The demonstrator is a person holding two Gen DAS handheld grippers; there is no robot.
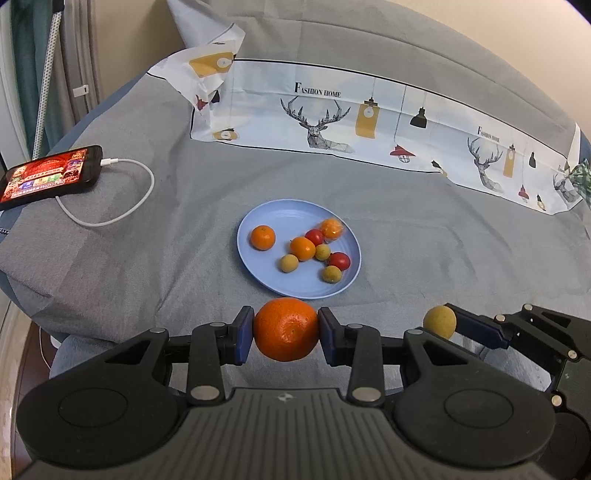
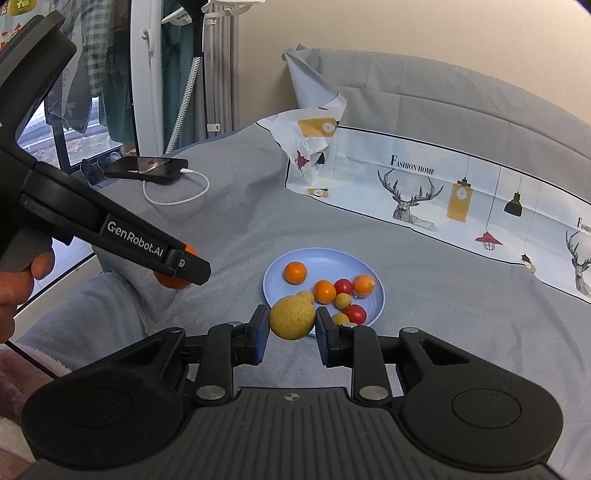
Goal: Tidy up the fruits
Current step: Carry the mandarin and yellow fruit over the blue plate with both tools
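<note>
On the grey bed (image 1: 424, 236), the blue plate (image 1: 258, 275) near the middle already carries eight small fruits. The left hand-held gripper (image 1: 286, 330) clenches an orange (image 1: 286, 328) just short of the plate's near rim; the right hand-held gripper (image 2: 291, 325) grips a yellow-brown fruit (image 2: 291, 317) beside it. Judging by this, only these two remain to be set down.

A grey bed (image 1: 184, 206) fills the room, its padded headboard (image 2: 461, 99) against a beige wall (image 2: 406, 29). A printed cloth (image 1: 369, 118) with deer and lamps lies along the headboard. A window (image 2: 74, 144) with hanging clothes (image 2: 92, 48) stands on one side.
</note>
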